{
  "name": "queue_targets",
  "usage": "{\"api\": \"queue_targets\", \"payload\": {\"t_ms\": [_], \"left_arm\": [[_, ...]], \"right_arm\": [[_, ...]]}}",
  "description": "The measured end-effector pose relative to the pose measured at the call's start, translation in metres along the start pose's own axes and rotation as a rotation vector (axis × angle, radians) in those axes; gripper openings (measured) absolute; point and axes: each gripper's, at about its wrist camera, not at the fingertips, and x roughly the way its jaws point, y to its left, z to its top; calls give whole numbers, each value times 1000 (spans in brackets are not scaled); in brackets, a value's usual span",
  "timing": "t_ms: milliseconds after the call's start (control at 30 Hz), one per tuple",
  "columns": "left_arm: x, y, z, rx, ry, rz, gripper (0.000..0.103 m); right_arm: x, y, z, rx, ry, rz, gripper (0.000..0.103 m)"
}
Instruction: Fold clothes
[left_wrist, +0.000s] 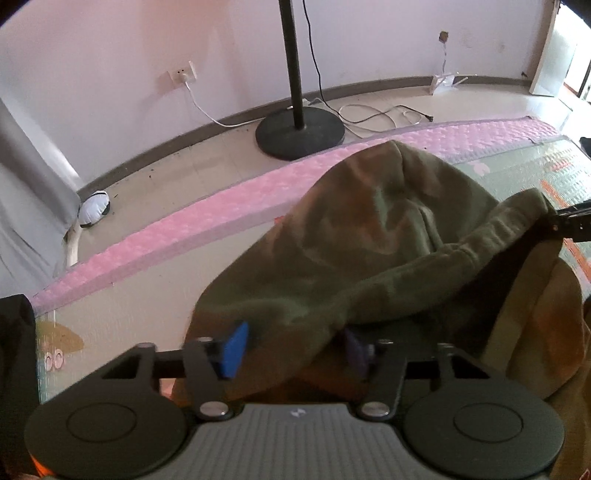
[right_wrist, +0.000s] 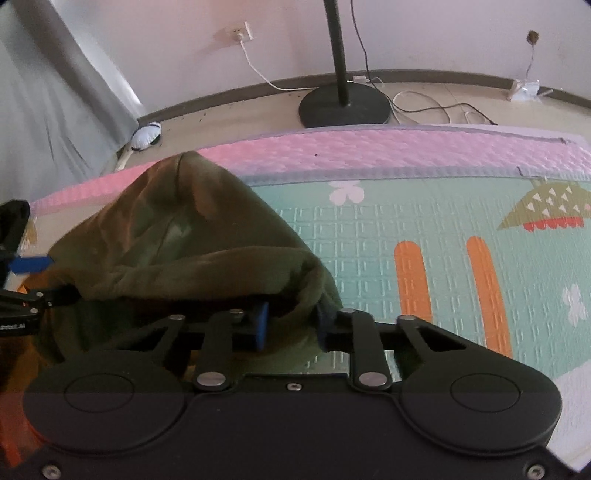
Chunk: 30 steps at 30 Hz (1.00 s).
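**A:** ok so both jaws look clamped on the same rolled edge of the olive green garment (left_wrist: 369, 236). left gripper (left_wrist: 295, 347) has its 2 blue pads squeezed into the fold at the near-left end, right gripper (right_wrist: 291, 325) is pinching the other end of that edge. From the left cam you can see the right gripper's black linkage poking in at about 3 o'clock.

**B:** agreed, cloth fills the gap on both, no daylight between pads and fabric. where's the rest of it though?

**A:** bunched in a heap on the play mat (right_wrist: 461, 229) on the floor, humped up toward 12 o'clock, right by the pink strip (right_wrist: 369, 155). Floor lamp base (left_wrist: 300, 133) is further out at 12, off the mat.

**B:** so step-wise I'd call this the grab before the first fold, nothing looks flat yet.

**A:** yeah my guess too. next move probably needs both hands lifting together and pulling the edge taut so it spreads out, without one side slipping.
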Motion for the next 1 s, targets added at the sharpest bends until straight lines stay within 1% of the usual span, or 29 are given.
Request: {"api": "queue_targets", "payload": {"t_ms": [33, 67, 100, 233, 300, 367, 533, 600, 667, 800, 900, 967, 1000], "left_arm": [[-1, -1, 1, 0, -6, 4, 45], [-1, -1, 2, -3, -12, 7, 42], [-2, 0, 4, -21, -20, 4, 36], [-9, 9, 12, -96, -46, 7, 27], [-14, 14, 17, -125, -70, 36, 27], [-16, 19, 21, -155, -85, 83, 27], [-14, 39, 29, -261, -75, 192, 28], [-11, 47, 31, -307, -59, 235, 30], [-7, 55, 34, -342, -41, 252, 30], [-3, 63, 45, -380, -26, 282, 31], [-4, 66, 57, -392, -28, 301, 29], [-6, 64, 65, -390, -49, 325, 29], [-8, 64, 67, -395, -53, 325, 29]], "right_arm": [[-1, -1, 0, 3, -7, -3, 15], [-3, -1, 1, 6, -18, -6, 14], [-5, -2, 2, 10, -29, -9, 13], [-19, -2, 7, 32, -96, -15, 10], [-27, 2, 10, 16, -143, -17, 9], [-32, 10, 17, -25, -185, -17, 9], [-33, 30, 43, -79, -241, 35, 9], [-28, 38, 54, -102, -250, 52, 9], [-21, 48, 63, -134, -270, 38, 8], [-7, 56, 77, -175, -270, 16, 8], [-4, 54, 81, -155, -273, 1, 7], [-3, 52, 82, -135, -278, -28, 7], [-2, 49, 80, -127, -276, -45, 7]]}}
